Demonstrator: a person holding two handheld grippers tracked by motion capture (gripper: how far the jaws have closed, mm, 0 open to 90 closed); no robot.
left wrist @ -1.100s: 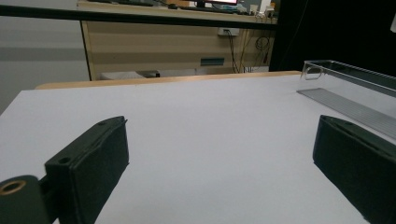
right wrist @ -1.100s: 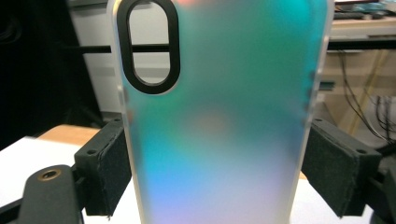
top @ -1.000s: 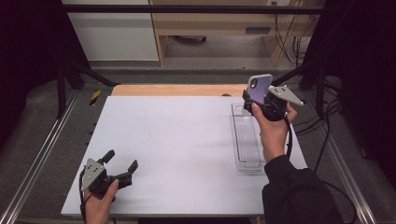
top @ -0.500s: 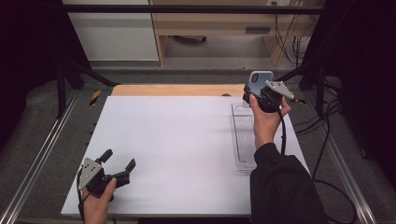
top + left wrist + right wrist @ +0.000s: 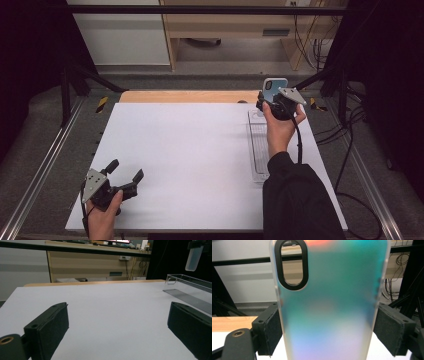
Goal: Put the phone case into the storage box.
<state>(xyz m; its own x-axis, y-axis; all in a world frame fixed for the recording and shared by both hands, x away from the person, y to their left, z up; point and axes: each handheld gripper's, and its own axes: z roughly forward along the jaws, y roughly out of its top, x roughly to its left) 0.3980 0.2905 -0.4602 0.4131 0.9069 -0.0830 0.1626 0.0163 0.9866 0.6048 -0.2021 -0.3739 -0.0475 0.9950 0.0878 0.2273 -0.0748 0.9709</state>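
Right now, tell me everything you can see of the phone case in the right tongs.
The phone case is a frosted, translucent shell, plastic by its look, tinted teal with a shimmer running to pink and lilac low down. A black-rimmed oval camera cutout sits near its upper corner, and small side-button bumps mark one edge. It is empty and stands upright, clamped across its width between the two black padded jaws of the right tongs. It is held in the air over the far end of the clear tray, touching nothing else.

The left gripper (image 5: 126,176) rests low at the near left, its jaws spread wide and level, the hand (image 5: 104,220) wrapped around its body. The right gripper (image 5: 266,98) is raised at the far right, jaws clamped, forearm in a dark sleeve (image 5: 297,200).
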